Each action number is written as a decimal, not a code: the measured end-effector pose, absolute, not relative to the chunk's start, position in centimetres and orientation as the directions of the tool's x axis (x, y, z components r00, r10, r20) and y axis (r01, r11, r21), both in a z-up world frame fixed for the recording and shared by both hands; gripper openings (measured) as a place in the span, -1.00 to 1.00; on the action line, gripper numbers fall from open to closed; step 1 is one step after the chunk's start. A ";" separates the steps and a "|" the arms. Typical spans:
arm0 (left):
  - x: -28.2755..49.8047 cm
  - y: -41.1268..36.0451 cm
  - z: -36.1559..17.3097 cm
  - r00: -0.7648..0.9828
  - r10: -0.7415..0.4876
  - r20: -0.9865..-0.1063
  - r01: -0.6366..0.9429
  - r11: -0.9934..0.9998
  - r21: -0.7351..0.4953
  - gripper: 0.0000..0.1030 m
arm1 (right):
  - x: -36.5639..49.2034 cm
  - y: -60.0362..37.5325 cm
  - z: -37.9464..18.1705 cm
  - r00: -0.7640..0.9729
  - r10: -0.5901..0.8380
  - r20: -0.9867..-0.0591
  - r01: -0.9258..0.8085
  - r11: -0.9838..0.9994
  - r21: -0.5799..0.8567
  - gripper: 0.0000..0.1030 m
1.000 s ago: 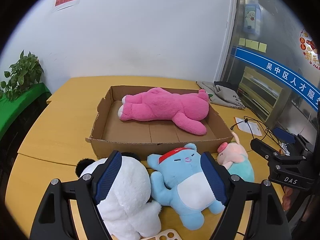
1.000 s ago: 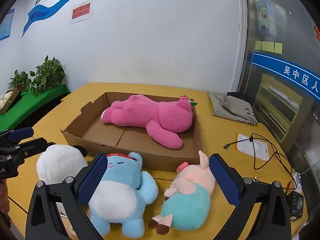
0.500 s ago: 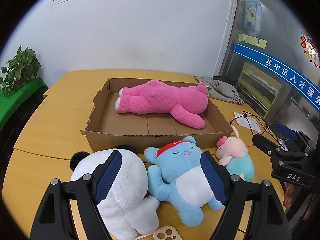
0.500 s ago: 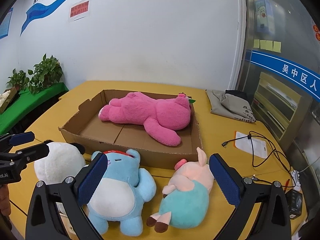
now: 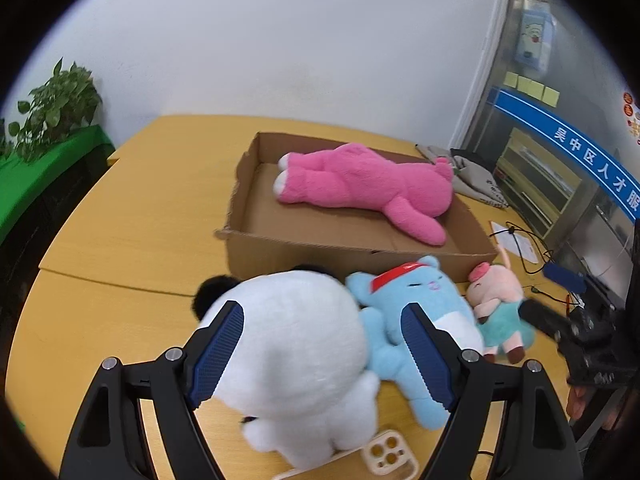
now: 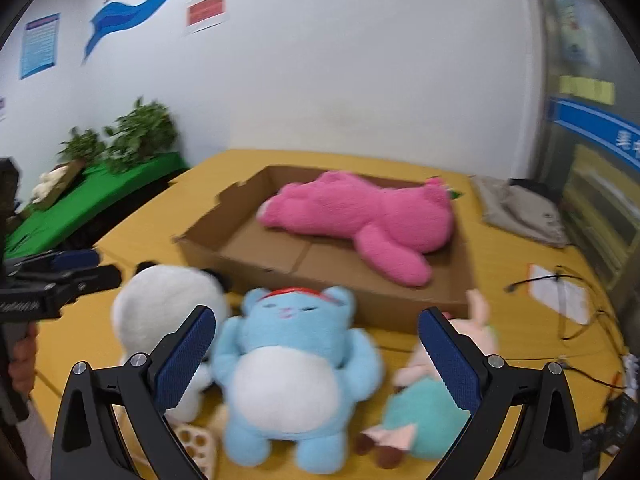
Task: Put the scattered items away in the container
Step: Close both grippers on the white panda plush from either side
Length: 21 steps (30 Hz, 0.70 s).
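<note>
Yellow table is holding toys by the box. Left gripper, jaws apart, is framing the panda; squeeze its middle gently. Right gripper, also apart, is framing the blue bear.

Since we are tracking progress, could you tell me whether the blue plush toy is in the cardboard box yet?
Not yet. The blue plush toy lies on its back on the table, in front of the cardboard box.

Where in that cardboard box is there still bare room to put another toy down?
In the cardboard box, bare floor runs along the near wall and into the left end, in front of the pink plush. The far side is taken by that plush. Outside, the white plush, blue plush and small pig plush crowd the tabletop against the box's front.
</note>
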State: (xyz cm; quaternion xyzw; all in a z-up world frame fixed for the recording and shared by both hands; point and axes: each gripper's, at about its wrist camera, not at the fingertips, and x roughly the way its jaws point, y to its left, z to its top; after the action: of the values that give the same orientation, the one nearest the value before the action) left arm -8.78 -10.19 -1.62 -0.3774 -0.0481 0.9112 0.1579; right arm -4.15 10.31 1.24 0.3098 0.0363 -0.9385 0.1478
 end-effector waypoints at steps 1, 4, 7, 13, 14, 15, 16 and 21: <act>-9.4 -11.1 -2.3 -0.648 0.329 -0.687 -0.242 -0.944 -0.224 0.57 | -4.3 9.3 0.6 -0.736 -0.304 -0.605 0.347 -0.937 0.049 1.00; -10.8 -13.1 -4.1 -0.608 0.344 -0.715 -0.213 -0.939 -0.271 0.57 | -4.1 5.9 -1.2 -0.674 -0.389 -0.627 0.442 -0.893 0.079 1.00; -12.1 -14.6 -5.8 -0.576 0.363 -0.732 -0.197 -0.931 -0.307 0.57 | -4.0 2.4 -3.1 -0.604 -0.476 -0.639 0.528 -0.840 0.126 1.00; -13.8 -15.9 -9.2 -0.501 0.477 -0.722 -0.216 -0.877 -0.429 0.57 | -5.4 -3.0 -7.6 -0.512 -0.520 -0.684 0.576 -0.798 0.176 1.00; -14.0 -16.1 -9.5 -0.496 0.495 -0.713 -0.219 -0.866 -0.449 0.57 | -5.7 -3.7 -8.3 -0.496 -0.519 -0.696 0.578 -0.796 0.182 1.00; -14.1 -16.3 -9.7 -0.492 0.509 -0.706 -0.227 -0.858 -0.460 0.57 | -6.1 -4.4 -9.2 -0.477 -0.518 -0.710 0.579 -0.793 0.189 1.00; -14.3 -16.3 -9.9 -0.483 0.523 -0.703 -0.237 -0.850 -0.470 0.57 | -6.4 -4.9 -9.9 -0.468 -0.512 -0.720 0.575 -0.795 0.192 1.00; -14.7 -16.3 -10.3 -0.440 0.565 -0.698 -0.271 -0.824 -0.497 0.39 | -8.0 -4.8 -12.8 -0.481 -0.464 -0.744 0.477 -0.851 0.222 0.77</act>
State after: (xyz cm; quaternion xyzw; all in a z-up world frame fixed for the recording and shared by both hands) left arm -14.69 -16.28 -10.34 -0.4662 -0.1580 0.8335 0.2509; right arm -7.98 -4.75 -12.83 0.4298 0.0077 -0.8606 0.2732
